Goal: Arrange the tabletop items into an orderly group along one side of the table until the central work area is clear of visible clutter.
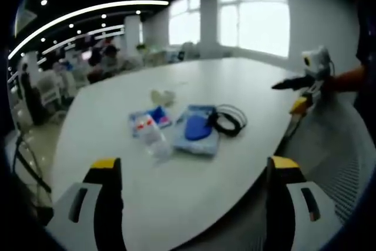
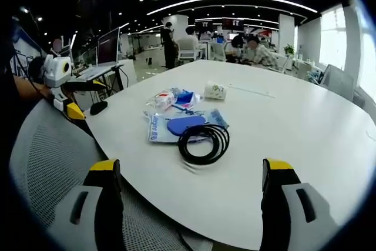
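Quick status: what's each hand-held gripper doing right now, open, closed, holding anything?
Left hand-held gripper: open, holding nothing, short of the table.
Right hand-held gripper: open, holding nothing.

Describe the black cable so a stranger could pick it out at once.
On the big white table, a small cluster of items lies near the curved edge. At the near end of it in the right gripper view, the black cable rests against a blue pouch. It is the only black, coiled thing there.
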Action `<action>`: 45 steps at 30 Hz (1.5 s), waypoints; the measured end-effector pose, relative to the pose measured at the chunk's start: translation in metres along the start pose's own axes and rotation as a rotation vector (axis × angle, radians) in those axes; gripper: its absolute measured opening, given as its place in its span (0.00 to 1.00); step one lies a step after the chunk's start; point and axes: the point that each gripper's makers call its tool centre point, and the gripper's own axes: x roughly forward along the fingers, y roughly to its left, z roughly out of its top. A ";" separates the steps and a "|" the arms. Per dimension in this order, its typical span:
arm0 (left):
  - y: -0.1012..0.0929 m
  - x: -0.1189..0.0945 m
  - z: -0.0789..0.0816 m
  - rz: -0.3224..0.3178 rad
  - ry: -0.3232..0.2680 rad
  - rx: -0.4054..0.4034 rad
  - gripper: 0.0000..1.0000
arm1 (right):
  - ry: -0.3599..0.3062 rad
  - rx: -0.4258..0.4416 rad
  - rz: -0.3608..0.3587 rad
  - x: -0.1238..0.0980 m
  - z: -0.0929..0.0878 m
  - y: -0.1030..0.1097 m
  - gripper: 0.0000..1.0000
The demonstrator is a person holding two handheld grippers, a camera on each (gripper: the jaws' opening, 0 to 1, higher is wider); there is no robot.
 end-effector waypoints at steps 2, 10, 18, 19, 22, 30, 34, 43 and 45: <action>0.000 0.000 0.000 -0.001 0.001 0.001 0.99 | -0.002 -0.001 0.001 0.000 0.000 0.000 1.00; 0.000 0.000 0.001 0.002 -0.005 -0.002 0.99 | -0.011 0.002 -0.001 -0.001 0.001 0.000 1.00; 0.001 -0.001 0.003 0.008 -0.017 -0.008 0.99 | -0.004 -0.021 -0.002 -0.001 0.001 0.001 1.00; 0.001 -0.001 0.002 0.006 -0.015 -0.007 0.99 | -0.005 -0.020 -0.004 -0.001 0.001 0.001 1.00; 0.000 -0.001 0.003 0.002 -0.016 -0.006 0.99 | -0.009 -0.016 -0.008 -0.002 0.001 0.000 1.00; 0.001 -0.001 0.003 0.010 -0.015 -0.007 0.99 | -0.011 -0.013 -0.009 -0.002 0.002 -0.001 1.00; 0.001 0.000 0.001 0.014 -0.004 -0.002 0.99 | -0.012 -0.011 -0.011 -0.002 0.002 -0.001 1.00; 0.003 0.000 0.001 0.026 -0.001 -0.024 0.99 | -0.015 -0.010 -0.012 -0.002 0.002 -0.002 1.00; 0.003 0.000 0.001 0.026 -0.002 -0.025 0.99 | -0.015 -0.009 -0.012 -0.002 0.002 -0.002 1.00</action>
